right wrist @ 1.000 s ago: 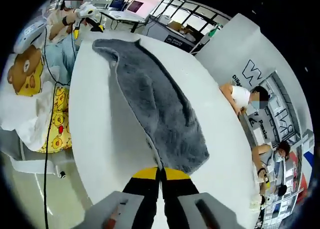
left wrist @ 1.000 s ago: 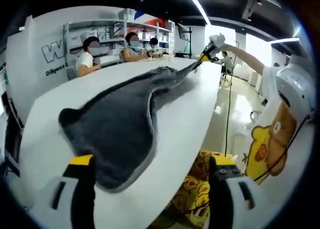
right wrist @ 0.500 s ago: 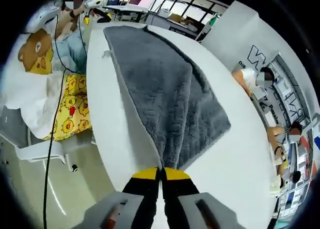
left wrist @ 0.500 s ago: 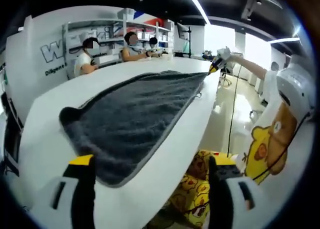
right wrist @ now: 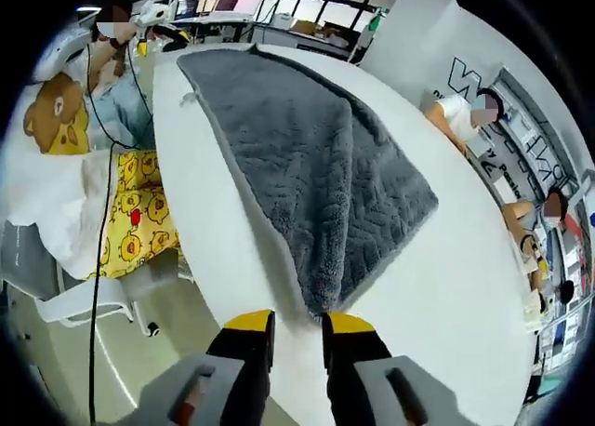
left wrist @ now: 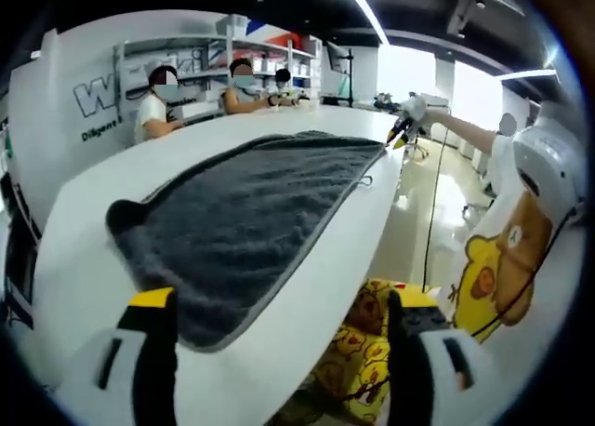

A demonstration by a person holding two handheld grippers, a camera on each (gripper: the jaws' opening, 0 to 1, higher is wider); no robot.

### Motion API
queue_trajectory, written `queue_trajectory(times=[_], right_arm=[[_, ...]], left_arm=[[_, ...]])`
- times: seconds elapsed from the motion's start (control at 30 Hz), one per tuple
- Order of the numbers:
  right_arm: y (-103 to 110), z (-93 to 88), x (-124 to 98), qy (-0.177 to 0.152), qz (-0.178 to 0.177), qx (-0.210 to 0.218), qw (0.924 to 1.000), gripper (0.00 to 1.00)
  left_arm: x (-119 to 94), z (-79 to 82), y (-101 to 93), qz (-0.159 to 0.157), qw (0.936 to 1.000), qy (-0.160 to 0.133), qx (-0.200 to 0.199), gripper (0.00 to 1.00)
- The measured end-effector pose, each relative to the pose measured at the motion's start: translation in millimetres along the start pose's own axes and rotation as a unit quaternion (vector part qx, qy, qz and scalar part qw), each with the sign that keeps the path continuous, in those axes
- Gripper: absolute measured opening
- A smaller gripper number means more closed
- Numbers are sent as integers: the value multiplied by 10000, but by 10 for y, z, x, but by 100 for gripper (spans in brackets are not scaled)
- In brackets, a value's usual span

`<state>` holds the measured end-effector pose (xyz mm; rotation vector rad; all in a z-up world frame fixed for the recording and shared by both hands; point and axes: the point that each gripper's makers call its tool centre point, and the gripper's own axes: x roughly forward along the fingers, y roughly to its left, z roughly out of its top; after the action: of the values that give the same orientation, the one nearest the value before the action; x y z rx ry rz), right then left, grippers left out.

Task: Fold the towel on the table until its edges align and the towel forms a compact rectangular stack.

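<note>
A dark grey towel lies spread flat, lengthwise, on the long white table, one long edge close to the table's near edge. My left gripper is wide open near one end of the towel, with nothing between its fingers. At the far end, the right gripper shows small at the towel's corner. In the right gripper view the towel runs away from me, and my right gripper stands open, jaws slightly apart, with the towel's corner lying just ahead of the tips. The left gripper shows far off at the top left.
Three people sit along the far side of the table, with shelves behind them. The person holding the grippers stands at the near edge, in a bear-print shirt and yellow patterned trousers. A cable hangs down, and a white chair stands on the floor.
The towel went from twisted to stretched flat. My right gripper, shut on the corner before, has opened and let it go. The left gripper has stayed open.
</note>
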<state>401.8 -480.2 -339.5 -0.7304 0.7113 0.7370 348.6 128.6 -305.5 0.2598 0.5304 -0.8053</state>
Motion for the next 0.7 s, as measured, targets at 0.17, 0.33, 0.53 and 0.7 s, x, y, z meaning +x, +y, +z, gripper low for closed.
queue_trajectory(times=[0.17, 0.33, 0.53, 0.7], right_arm=[[38, 477, -284, -1226, -541, 333, 9904, 31], [399, 1064, -431, -2670, -808, 944, 9557, 41], [1063, 1353, -133, -3026, -313, 1631, 9385, 61], [1189, 1411, -18, -3182, -379, 1985, 9263, 95]], left_arm=[[-12, -20, -6, -18, 10000, -60, -42, 99], [-73, -11, -25, 22, 9997, -233, -97, 99], [-153, -21, -35, 79, 9995, -303, -88, 99], [-182, -69, -47, 120, 9991, -357, -176, 99]])
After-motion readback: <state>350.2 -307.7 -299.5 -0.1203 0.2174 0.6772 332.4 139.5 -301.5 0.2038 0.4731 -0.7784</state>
